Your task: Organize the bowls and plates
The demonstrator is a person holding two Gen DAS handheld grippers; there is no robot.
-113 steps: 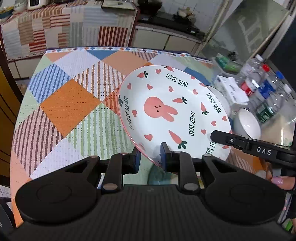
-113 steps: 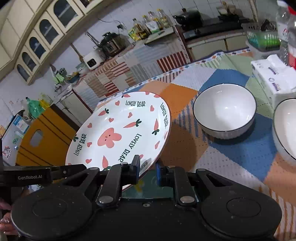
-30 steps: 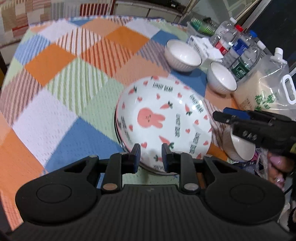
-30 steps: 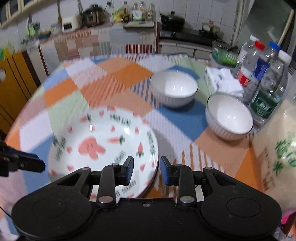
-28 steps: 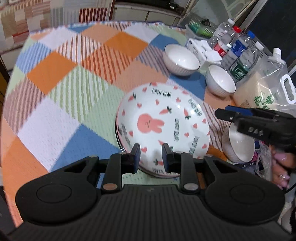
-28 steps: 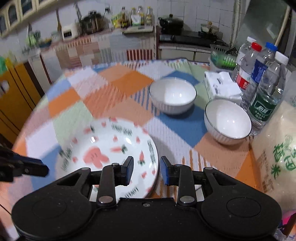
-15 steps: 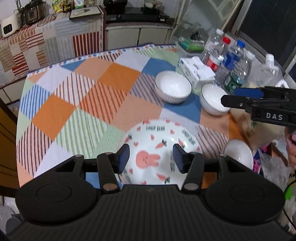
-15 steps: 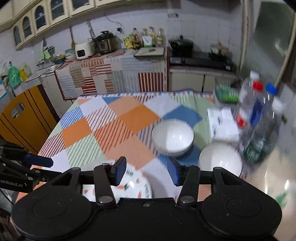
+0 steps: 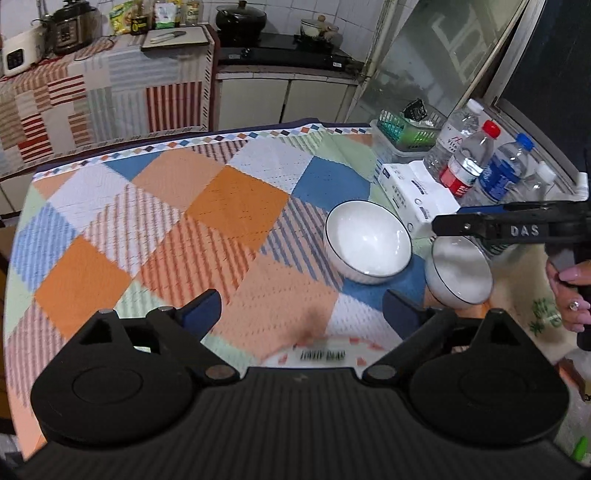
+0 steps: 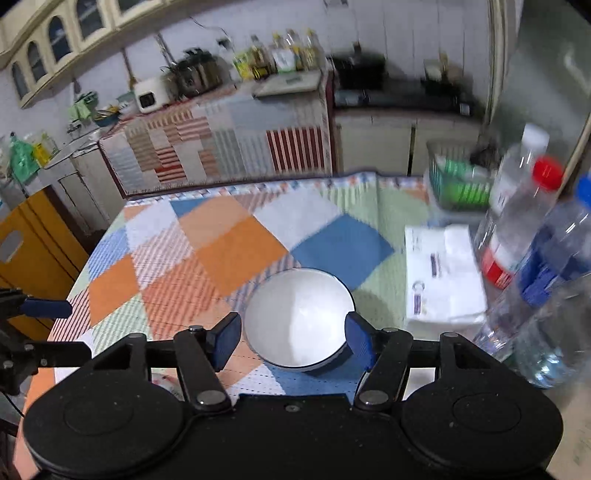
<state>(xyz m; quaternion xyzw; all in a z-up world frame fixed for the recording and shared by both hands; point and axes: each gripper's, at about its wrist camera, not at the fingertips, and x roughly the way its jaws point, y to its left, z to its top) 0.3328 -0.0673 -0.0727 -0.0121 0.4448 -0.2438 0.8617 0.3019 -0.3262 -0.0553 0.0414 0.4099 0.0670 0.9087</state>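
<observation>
The rabbit plate (image 9: 321, 352) lies on the checked tablecloth (image 9: 236, 199); only its far rim shows, just below my left gripper (image 9: 301, 312), which is open and empty above it. Two white bowls stand beyond: one (image 9: 367, 242) at mid-right and one (image 9: 461, 275) to its right. My right gripper (image 10: 293, 341) is open and empty, and its fingers frame the first white bowl (image 10: 299, 317) from above, apart from it. The right gripper also shows in the left wrist view (image 9: 465, 225) above the second bowl.
A tissue pack (image 9: 413, 188), several water bottles (image 9: 469, 162) and a green basket (image 9: 402, 133) crowd the table's right side. A counter with appliances (image 9: 70, 26) runs behind. The left gripper's finger (image 10: 40, 308) shows at the left of the right wrist view.
Both grippers let go of the rabbit plate on the table, opened wide and rose. The right gripper moved over toward the white bowls.
</observation>
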